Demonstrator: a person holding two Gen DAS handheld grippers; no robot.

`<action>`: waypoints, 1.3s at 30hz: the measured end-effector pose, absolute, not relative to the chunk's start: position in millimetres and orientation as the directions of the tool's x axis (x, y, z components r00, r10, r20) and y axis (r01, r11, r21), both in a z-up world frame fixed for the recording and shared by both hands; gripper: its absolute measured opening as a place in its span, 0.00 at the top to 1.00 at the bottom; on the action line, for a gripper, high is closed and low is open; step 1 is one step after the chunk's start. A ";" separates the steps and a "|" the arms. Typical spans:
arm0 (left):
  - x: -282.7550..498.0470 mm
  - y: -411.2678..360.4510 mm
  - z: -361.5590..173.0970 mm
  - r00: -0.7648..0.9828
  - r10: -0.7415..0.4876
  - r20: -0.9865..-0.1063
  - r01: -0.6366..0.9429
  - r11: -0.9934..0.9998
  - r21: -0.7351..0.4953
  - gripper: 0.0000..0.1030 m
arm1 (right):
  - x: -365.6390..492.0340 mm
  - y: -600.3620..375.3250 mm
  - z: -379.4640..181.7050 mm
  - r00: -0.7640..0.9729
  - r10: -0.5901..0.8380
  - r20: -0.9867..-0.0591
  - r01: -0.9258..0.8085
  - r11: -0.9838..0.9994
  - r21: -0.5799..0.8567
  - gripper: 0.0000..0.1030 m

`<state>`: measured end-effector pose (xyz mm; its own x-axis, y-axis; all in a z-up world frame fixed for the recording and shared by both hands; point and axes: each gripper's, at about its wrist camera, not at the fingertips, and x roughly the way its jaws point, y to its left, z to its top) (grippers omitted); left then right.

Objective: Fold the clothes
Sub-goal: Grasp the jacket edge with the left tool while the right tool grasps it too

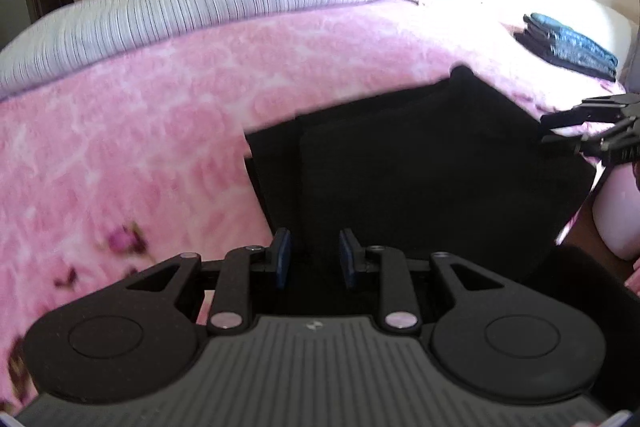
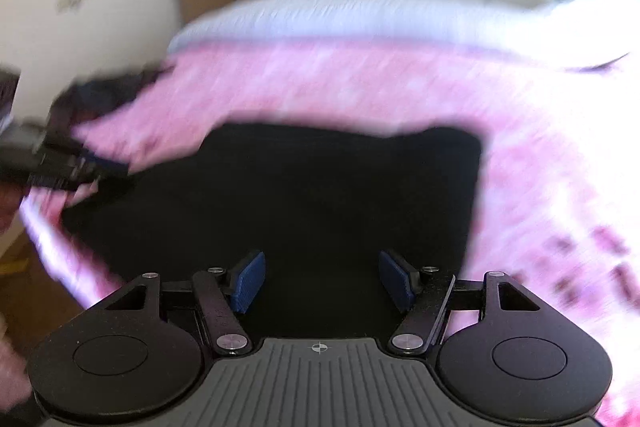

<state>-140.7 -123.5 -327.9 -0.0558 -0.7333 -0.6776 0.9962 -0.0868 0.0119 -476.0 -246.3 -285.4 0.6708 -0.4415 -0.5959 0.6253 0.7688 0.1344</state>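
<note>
Plainly, the black garment [image 1: 420, 163] lies flat on the pink blanket [image 1: 140, 131] of the bed, near its front edge, already folded into a rough rectangle with a second layer showing as a seam down its left part. The left tongs [image 1: 314, 257] hover over its near edge, their blue pads [image 1: 282, 259] a narrow gap apart with only dark cloth behind them; whether any fabric is pinched between them I cannot tell. The right tongs [image 2: 322, 281] stand spread wide above the same garment [image 2: 280, 195], nothing between the pads. In the left view the right tongs [image 1: 554, 131] sit just at the garment's right edge.

The cloth looks soft, light and limp. It should drape and sag when lifted, so a single pinch would let the layers slide apart. I judge the best hold to be at two corners of one edge, gripping all layers together, one corner for each tongs. The fleecy blanket may drag on it. A folded stack [image 1: 572, 45] of dark clothes rests well apart at the far right.
</note>
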 end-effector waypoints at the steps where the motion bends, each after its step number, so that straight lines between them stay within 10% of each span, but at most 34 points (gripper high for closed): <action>1: -141.0 -132.8 -325.5 -0.063 -0.736 -0.674 0.995 -0.097 0.014 0.77 | -482.8 -252.1 -279.0 0.671 -0.472 -0.572 0.647 0.750 0.140 0.35; 7: -156.8 -199.1 -328.2 -0.126 -0.717 -0.685 0.978 -0.205 0.035 0.78 | -486.5 -307.9 -271.3 0.630 -0.525 -0.572 0.699 0.705 0.122 0.38; 12: -179.6 -254.3 -360.5 -0.145 -0.652 -0.744 0.954 -0.293 0.071 0.79 | -457.6 -346.1 -284.3 0.606 -0.510 -0.611 0.674 0.737 0.053 0.63; 23: -139.2 -275.5 -359.6 -0.216 -0.646 -0.732 0.966 -0.252 -0.063 0.75 | -449.6 -387.8 -293.4 0.641 -0.464 -0.611 0.620 0.783 0.056 0.62; 26: -124.8 -286.2 -364.2 -0.259 -0.611 -0.748 0.958 -0.260 -0.120 0.69 | -445.5 -385.5 -284.4 0.676 -0.436 -0.594 0.566 0.824 0.039 0.47; 39: -130.0 -276.7 -366.1 -0.289 -0.546 -0.786 0.927 -0.366 -0.087 0.64 | -336.5 -395.6 -306.7 0.577 0.025 -0.817 0.186 0.969 0.161 0.47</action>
<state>-130.0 -276.7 -366.1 -0.2895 -0.5465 -0.7859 0.9266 -0.3659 -0.0868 -336.5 -395.6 -306.7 0.5767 0.0249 -0.8166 0.1857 0.9694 0.1607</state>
